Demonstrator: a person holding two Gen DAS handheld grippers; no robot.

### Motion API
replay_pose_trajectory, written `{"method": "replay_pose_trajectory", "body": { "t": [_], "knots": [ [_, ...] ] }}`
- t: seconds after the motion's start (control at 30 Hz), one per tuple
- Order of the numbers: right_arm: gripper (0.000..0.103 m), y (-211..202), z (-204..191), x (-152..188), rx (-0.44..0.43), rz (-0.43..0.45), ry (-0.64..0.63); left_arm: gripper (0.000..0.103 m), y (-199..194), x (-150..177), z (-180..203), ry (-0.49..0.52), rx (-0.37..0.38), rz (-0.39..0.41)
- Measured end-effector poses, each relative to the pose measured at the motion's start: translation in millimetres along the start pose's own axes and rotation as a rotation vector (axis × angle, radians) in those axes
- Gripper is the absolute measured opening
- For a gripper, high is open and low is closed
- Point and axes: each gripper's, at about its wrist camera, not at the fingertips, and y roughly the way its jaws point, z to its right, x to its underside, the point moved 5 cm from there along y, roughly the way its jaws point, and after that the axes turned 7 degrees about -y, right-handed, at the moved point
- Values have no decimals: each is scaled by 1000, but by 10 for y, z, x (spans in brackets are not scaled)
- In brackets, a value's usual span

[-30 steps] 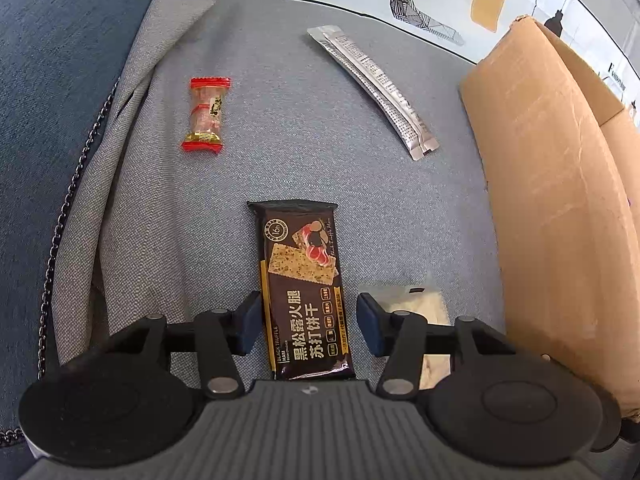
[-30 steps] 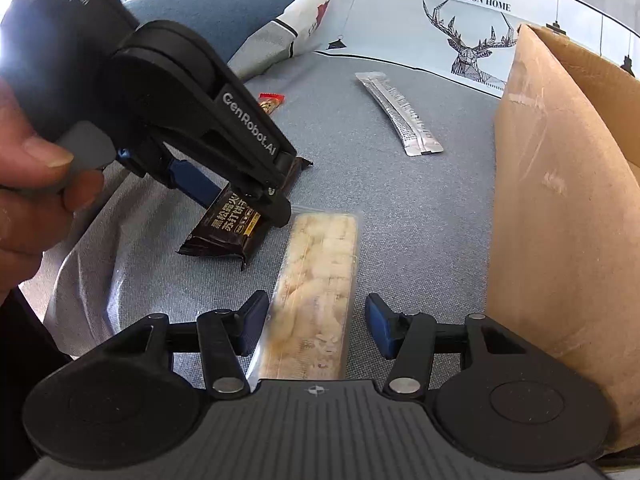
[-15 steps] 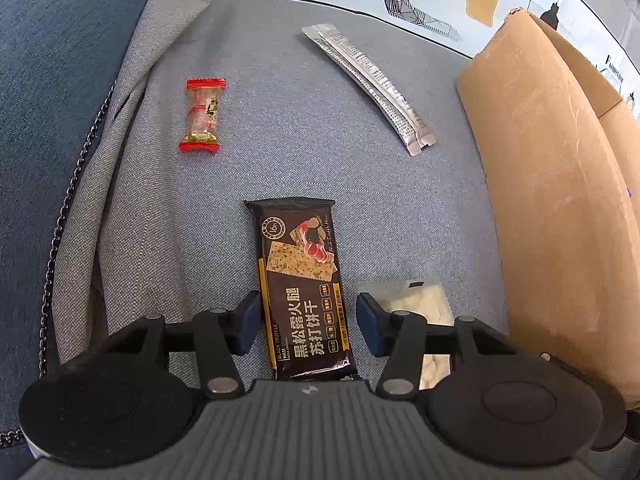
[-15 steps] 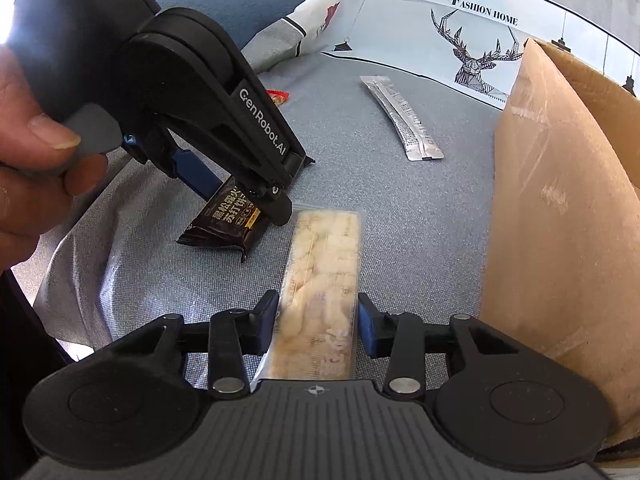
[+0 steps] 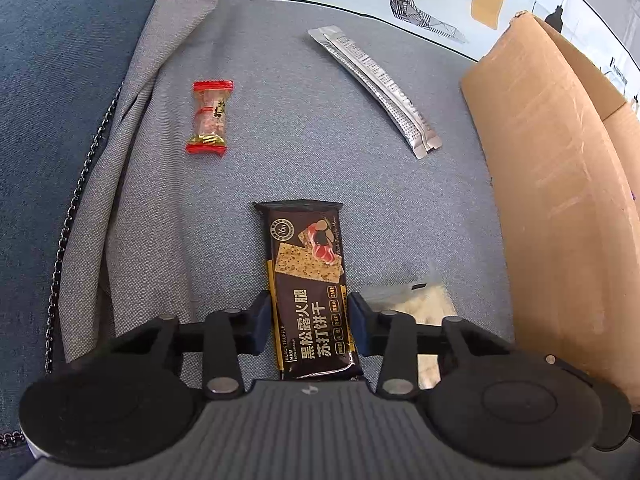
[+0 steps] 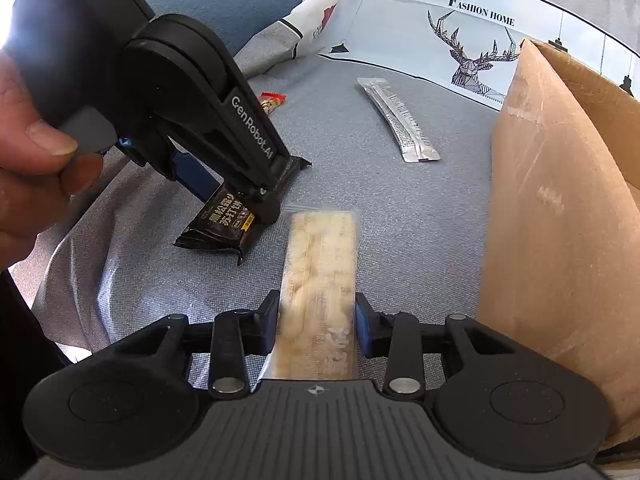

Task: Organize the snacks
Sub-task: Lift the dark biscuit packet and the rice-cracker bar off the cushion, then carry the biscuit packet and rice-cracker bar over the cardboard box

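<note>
A dark brown cracker pack [image 5: 309, 280] lies on the grey cushion between the fingers of my left gripper [image 5: 308, 324], which is shut on its near half; the pack also shows in the right wrist view [image 6: 224, 224], its near end tilted up. My right gripper [image 6: 316, 324] is shut on a clear pack of pale biscuits [image 6: 320, 276], which also peeks out to the right in the left wrist view [image 5: 420, 300]. A red-ended candy [image 5: 209, 118] and a silver stick sachet [image 5: 376, 88] lie farther off on the cushion.
An open cardboard box [image 5: 560, 184] stands at the right; it also shows in the right wrist view [image 6: 560, 200]. A grey garment with a zipper [image 5: 100, 184] lies at the left over the blue sofa. A deer-print cushion [image 6: 460, 36] is behind.
Both grippers have closed: the left one onto the cracker pack, the right one onto the biscuit pack. The near end of the cracker pack has lifted a little.
</note>
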Motion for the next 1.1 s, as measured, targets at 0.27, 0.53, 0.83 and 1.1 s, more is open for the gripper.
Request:
{"method": "replay_pose_trajectory", "body": {
  "t": [0.27,0.53,0.83,1.1],
  "knots": [
    [38,-13,3,6,3,9,-1,41,-50,32,-43,-7,19,24],
    [38,-19,6,8,4,12,-1,40,-185,4,-56,-36,59,89],
    [38,-188,50,-87,26,87,18,40,-430,-59,-23,-55,102,201],
    [38,-463,116,-234,41,181,23,40,-669,-124,20,-87,142,311]
  ]
}}
